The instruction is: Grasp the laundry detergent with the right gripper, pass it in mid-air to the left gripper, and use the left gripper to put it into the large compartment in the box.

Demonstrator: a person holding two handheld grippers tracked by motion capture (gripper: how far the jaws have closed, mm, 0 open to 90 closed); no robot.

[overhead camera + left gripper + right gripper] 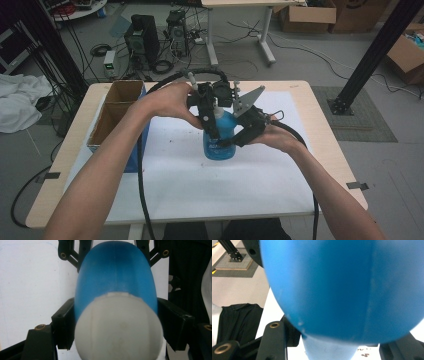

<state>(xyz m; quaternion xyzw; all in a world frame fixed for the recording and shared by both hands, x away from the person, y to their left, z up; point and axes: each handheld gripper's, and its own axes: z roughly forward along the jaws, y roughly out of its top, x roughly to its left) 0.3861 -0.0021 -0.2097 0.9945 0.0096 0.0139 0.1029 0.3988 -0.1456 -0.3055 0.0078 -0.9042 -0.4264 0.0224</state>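
The white mat (175, 180) on the table (327, 165) lay beneath both grippers, and the open cardboard box (112, 112) stood well off to the outer side of the left one. Between the two grippers stood the blue bottle (218, 142), upright on the mat.

The right gripper (235, 140) had its jaws around the bottle's body from the side, grasping it (in its own view the blue wall bulged between the black fingers (274, 340), pressed close). The left gripper (212, 120) came down from above, its fingers (63, 325) clamped on either side of the white cap (118, 327).

By my judgement both holds were already made: body steadied, cap gripped. What was left seemed to be the twist itself, since the cap sat fully on the neck.
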